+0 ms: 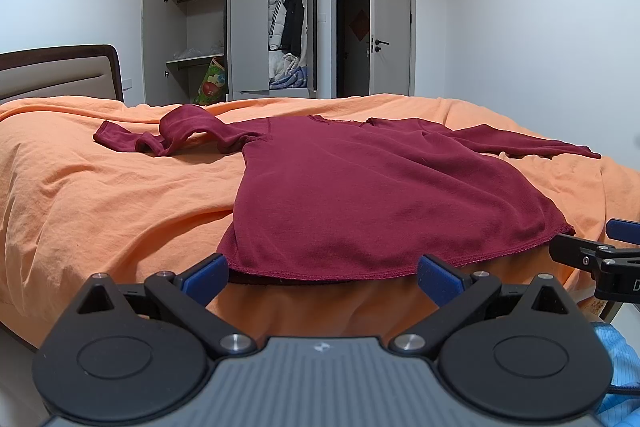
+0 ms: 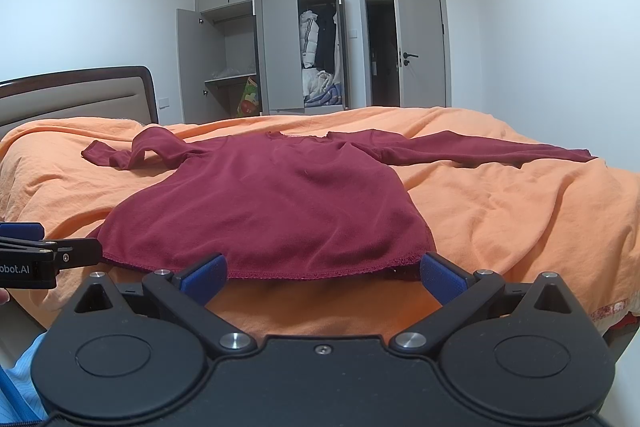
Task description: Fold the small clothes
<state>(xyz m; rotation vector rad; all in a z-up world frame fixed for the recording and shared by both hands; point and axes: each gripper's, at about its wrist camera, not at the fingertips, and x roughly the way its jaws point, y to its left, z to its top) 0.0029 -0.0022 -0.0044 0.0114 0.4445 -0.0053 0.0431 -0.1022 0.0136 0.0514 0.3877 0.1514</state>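
Left wrist view shows an orange bedspread [image 1: 100, 195] with a dark red long-sleeved top [image 1: 360, 195] spread flat on it, hem toward the camera. Its left sleeve [image 1: 160, 135] lies bunched and folded over; its right sleeve [image 1: 520, 143] stretches out straight. Just short of the hem, the left gripper [image 1: 322, 277] sits with jaws wide apart, holding nothing. Further right, the right gripper [image 2: 324, 277] is likewise spread and empty at the hem's right half.

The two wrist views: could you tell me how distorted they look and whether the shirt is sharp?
Left wrist view: strong fisheye bending, dark corners, red shirt sharp, left tongs open. Right wrist view: same bending, shirt sharp, right tongs open, soft even light.
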